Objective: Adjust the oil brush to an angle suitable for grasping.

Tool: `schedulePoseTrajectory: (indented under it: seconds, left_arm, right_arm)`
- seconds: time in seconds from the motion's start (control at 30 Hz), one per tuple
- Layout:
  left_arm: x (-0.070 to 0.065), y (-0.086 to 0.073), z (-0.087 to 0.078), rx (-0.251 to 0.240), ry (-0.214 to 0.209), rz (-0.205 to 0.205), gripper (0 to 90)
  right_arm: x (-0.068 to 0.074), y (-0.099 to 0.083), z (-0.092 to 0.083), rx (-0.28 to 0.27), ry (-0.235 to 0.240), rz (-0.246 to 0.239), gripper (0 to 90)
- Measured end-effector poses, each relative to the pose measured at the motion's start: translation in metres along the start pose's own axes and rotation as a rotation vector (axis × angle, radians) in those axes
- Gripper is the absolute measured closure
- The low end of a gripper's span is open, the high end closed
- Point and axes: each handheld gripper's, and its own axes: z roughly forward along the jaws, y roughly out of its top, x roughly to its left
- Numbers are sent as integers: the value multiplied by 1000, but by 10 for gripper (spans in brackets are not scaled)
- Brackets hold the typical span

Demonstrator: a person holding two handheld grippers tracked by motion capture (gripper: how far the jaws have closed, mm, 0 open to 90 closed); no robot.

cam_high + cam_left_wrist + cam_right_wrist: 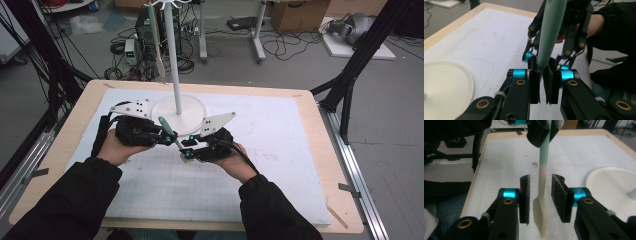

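Mid-handover above the tabletop (280, 150), the left hand-held gripper (543, 75) pinches the green handle of the fork (543, 185), whose cream head hangs untouched between the right hand-held gripper's (541, 200) spread jaws, which should next squeeze shut.

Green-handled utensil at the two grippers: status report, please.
Left gripper shut on the green-handled utensil. Right gripper open, pads either side of its pale end, not pressing. Stand base close behind; nothing between the grippers.
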Motion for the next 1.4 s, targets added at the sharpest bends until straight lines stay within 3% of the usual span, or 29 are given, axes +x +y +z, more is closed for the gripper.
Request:
schedulePoseTrajectory:
  seconds: [0.17, 0.27, 0.5, 0.7, 0.77, 0.8, 1.03, 1.2, 1.4]
  left_arm:
    - [-3, 3, 2, -8, -13, 6, 838]
    - [-4, 4, 2, -19, -14, 7, 836]
    - [-3, 2, 1, -50, -13, -23, 776]
    - [-2, 0, 1, -60, -12, -29, 838]
    - [-2, 0, 1, -60, -9, -26, 840]
    - [-2, 0, 1, -57, -6, -26, 840]
    - [2, -1, -3, -49, 23, -40, 840]
    - [6, -2, -8, -50, 47, -55, 841]
    - [10, 5, -14, -43, 70, -63, 841]
  right_arm:
    - [1, 0, 5, 19, 23, -6, 830]
    - [-1, -1, 4, 0, 49, 11, 846]
    - [-2, -1, 4, -70, 53, 50, 850]
    - [-3, -1, 7, -81, 69, 73, 845]
    - [-3, -1, 6, -81, 78, 75, 812]
    - [-3, -1, 6, -82, 58, 82, 699]
    - [-4, -4, -7, -65, 10, 101, 586]
    - [-9, -11, -18, -50, -14, 170, 474]
    - [-10, -16, -36, -51, -72, 176, 419]
